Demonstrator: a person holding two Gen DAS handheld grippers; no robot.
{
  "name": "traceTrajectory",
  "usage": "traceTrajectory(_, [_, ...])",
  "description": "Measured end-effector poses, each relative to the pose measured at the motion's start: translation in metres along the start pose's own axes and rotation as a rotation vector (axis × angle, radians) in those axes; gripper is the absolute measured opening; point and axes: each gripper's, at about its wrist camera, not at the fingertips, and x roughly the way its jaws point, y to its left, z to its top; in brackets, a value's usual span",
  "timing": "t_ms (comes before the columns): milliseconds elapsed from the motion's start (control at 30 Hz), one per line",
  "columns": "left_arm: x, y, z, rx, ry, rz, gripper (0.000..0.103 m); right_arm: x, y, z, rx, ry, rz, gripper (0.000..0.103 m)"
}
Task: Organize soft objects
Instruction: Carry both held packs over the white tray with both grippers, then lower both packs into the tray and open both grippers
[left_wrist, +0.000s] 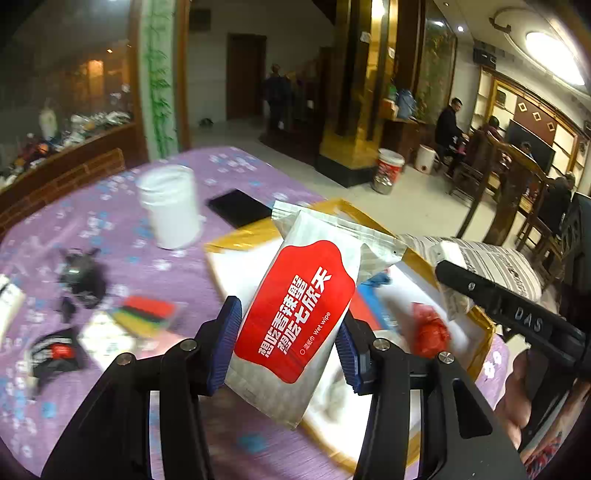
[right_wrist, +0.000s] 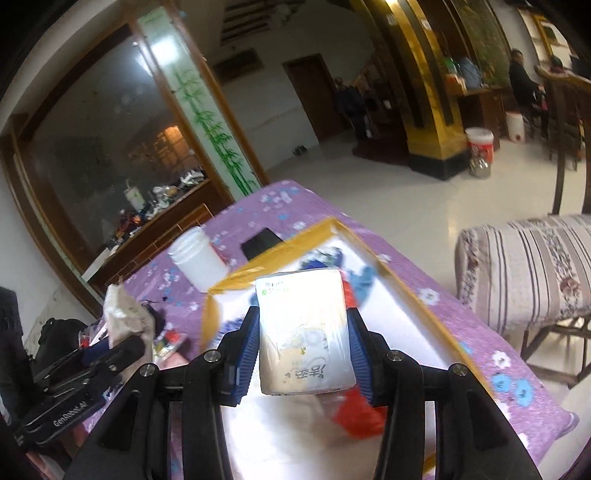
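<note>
My left gripper (left_wrist: 286, 341) is shut on a wet wipe pack (left_wrist: 295, 314), silver with a red label, held tilted above a shallow gold-rimmed white box (left_wrist: 236, 236). At the right edge of the left wrist view the other gripper's black arm (left_wrist: 506, 306) reaches in. My right gripper (right_wrist: 303, 350) is shut on a white tissue pack (right_wrist: 304, 332), held over the same box (right_wrist: 406, 291). Inside the box lie a red soft item (right_wrist: 354, 413) and a blue one (right_wrist: 364, 277). The left gripper with its pack (right_wrist: 125, 317) shows at the left of the right wrist view.
A purple flowered cloth (left_wrist: 110, 229) covers the table. On it stand a white plastic jar (left_wrist: 170, 206) and a black phone (left_wrist: 240, 206); black and coloured small items (left_wrist: 81, 273) lie at the left. A striped cushioned chair (right_wrist: 524, 266) stands right of the table. People sit in the background.
</note>
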Motion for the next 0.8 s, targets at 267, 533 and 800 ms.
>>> traceTrajectory(267, [0.054, -0.027, -0.005, 0.005, 0.124, -0.034, 0.047, 0.014, -0.033, 0.000, 0.019, 0.060, -0.056, 0.046])
traceTrajectory(533, [0.060, -0.035, -0.018, 0.031, 0.140, -0.042, 0.047, 0.041, -0.036, -0.010, 0.011, 0.126, -0.066, 0.048])
traceTrajectory(800, [0.052, -0.041, -0.020, 0.059, 0.086, -0.025, 0.051, 0.044, -0.027, -0.017, -0.007, 0.065, -0.061, 0.071])
